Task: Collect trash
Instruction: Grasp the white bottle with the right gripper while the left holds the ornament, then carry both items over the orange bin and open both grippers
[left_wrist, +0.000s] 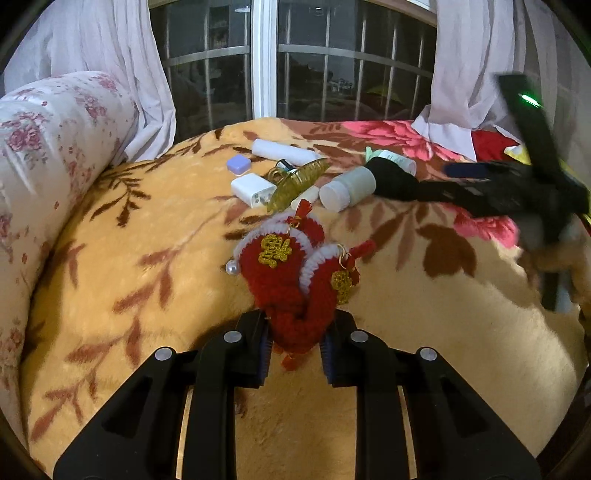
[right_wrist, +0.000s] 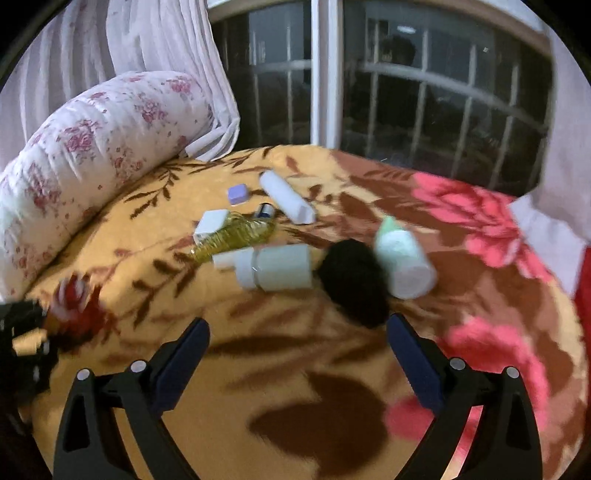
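On the bed (left_wrist: 147, 258), the left gripper (left_wrist: 295, 347) has its jaws clamped on the red knitted ornament (left_wrist: 291, 280), near the white bottle (right_wrist: 277, 267), while the right gripper (right_wrist: 297, 354), jaws wide and empty, likely must close on the black pompom (right_wrist: 351, 280) beside that bottle.

Bare blanket (right_wrist: 280, 387) is lying open between the wide-spread fingers of the right gripper (right_wrist: 297, 354), with nothing blocking the near stretch. Ahead, a black fuzzy ball (right_wrist: 351, 280) is sitting just beyond the right fingertip, crowded by two white bottles (right_wrist: 277, 266) and a comb (right_wrist: 232, 236). The left gripper (left_wrist: 295, 343), clamping a red ornament (left_wrist: 291, 269), is occupying the left side. A bolster (right_wrist: 92, 155) is walling the far left.
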